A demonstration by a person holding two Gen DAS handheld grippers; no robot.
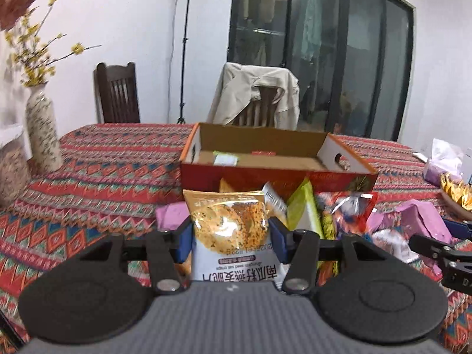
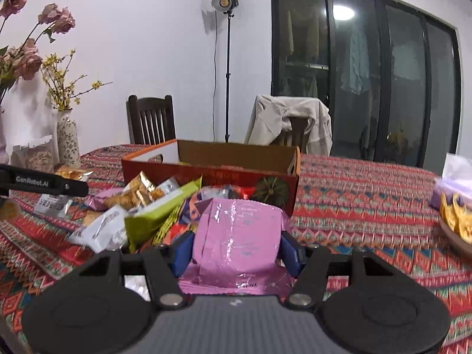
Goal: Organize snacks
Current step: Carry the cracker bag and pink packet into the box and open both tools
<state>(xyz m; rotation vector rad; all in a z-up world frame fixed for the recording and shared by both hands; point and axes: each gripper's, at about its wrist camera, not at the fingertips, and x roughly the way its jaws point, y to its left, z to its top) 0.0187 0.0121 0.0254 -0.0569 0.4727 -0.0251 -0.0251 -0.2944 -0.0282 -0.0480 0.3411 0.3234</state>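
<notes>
My left gripper (image 1: 230,236) is shut on an orange and white crisp packet (image 1: 228,224), held in front of the open red cardboard box (image 1: 277,174). My right gripper (image 2: 236,247) is shut on a pink snack packet (image 2: 239,233), near the box's front wall (image 2: 212,177). A pile of loose snack packets (image 2: 141,206) lies on the patterned tablecloth before the box; it also shows in the left wrist view (image 1: 324,209). Small packets lie inside the box (image 1: 225,159). The right gripper's arm shows at the left wrist view's right edge (image 1: 436,250).
A flowered vase (image 1: 42,135) stands at the table's left, also in the right wrist view (image 2: 67,138). A plate of yellow snacks (image 2: 457,221) and a tissue pack (image 1: 442,162) sit at the right. Two chairs (image 1: 118,94) stand behind the table, one draped with a jacket (image 1: 256,94).
</notes>
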